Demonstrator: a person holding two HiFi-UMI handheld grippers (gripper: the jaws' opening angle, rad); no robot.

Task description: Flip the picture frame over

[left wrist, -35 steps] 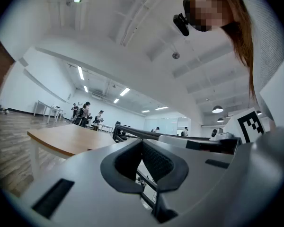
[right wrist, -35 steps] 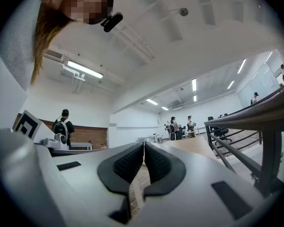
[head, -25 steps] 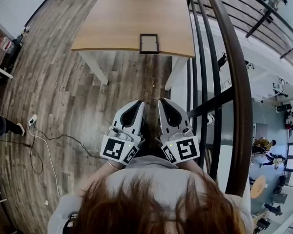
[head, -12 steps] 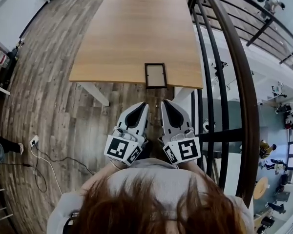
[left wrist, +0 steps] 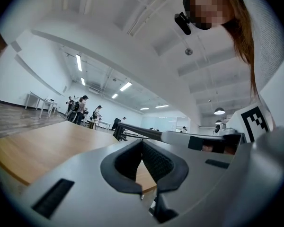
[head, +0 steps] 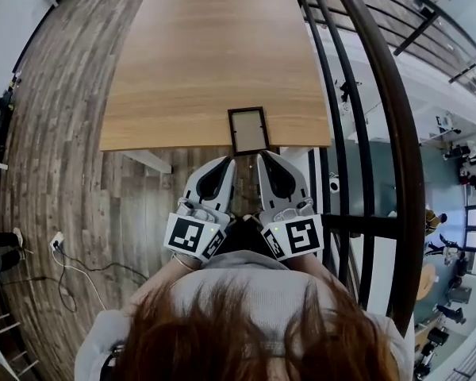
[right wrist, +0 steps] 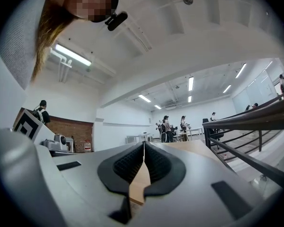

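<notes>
The picture frame (head: 247, 130), dark-edged with a pale face, lies flat on the wooden table (head: 206, 54) right at its near edge. My left gripper (head: 228, 162) and right gripper (head: 264, 158) are held side by side just short of that edge, both pointing level at the frame and not touching it. Both are shut with nothing between the pads. In the left gripper view the left gripper (left wrist: 142, 143) shows the tabletop (left wrist: 42, 145) beyond it. The right gripper (right wrist: 144, 145) also looks along the tabletop (right wrist: 189, 148). The frame itself is hidden in both gripper views.
A dark metal railing (head: 381, 133) runs close along the table's right side, with a lower floor beyond it. White table legs (head: 147, 161) stand under the near edge. A cable and power strip (head: 57, 240) lie on the wood floor at left. People stand at far desks (right wrist: 173, 126).
The person has walked toward the table: the table edge and frame have come much nearer to the grippers. Both grippers have stayed shut and side by side.
</notes>
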